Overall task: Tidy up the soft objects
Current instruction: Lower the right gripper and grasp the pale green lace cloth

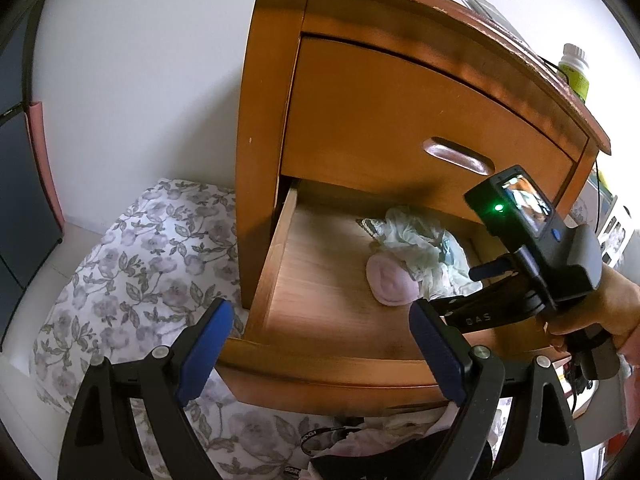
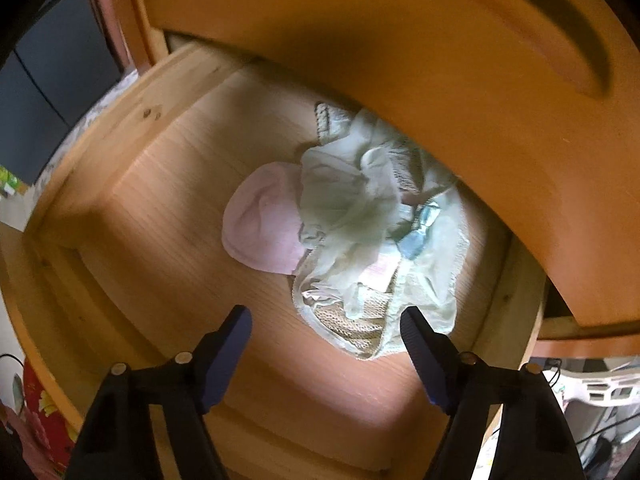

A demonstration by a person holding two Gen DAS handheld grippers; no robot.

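Note:
A wooden nightstand has its lower drawer [image 1: 280,248] pulled open. In it lie a rolled pink sock bundle [image 1: 390,280] and a crumpled pale green and white garment [image 1: 420,244]; both show in the right wrist view, the pink bundle [image 2: 264,218] left of the garment [image 2: 368,240]. My left gripper [image 1: 322,344] is open and empty, in front of the drawer's front edge. My right gripper [image 2: 326,338] is open and empty, over the drawer just short of the garment. The right gripper's body [image 1: 536,248] reaches in from the right.
A floral bedspread [image 1: 132,272] lies left of and below the nightstand. More clothes [image 1: 380,436] are piled under the drawer front. The upper drawer [image 1: 420,120] is closed. A bottle [image 1: 574,72] stands on the nightstand top. A white basket [image 2: 600,392] is at the right.

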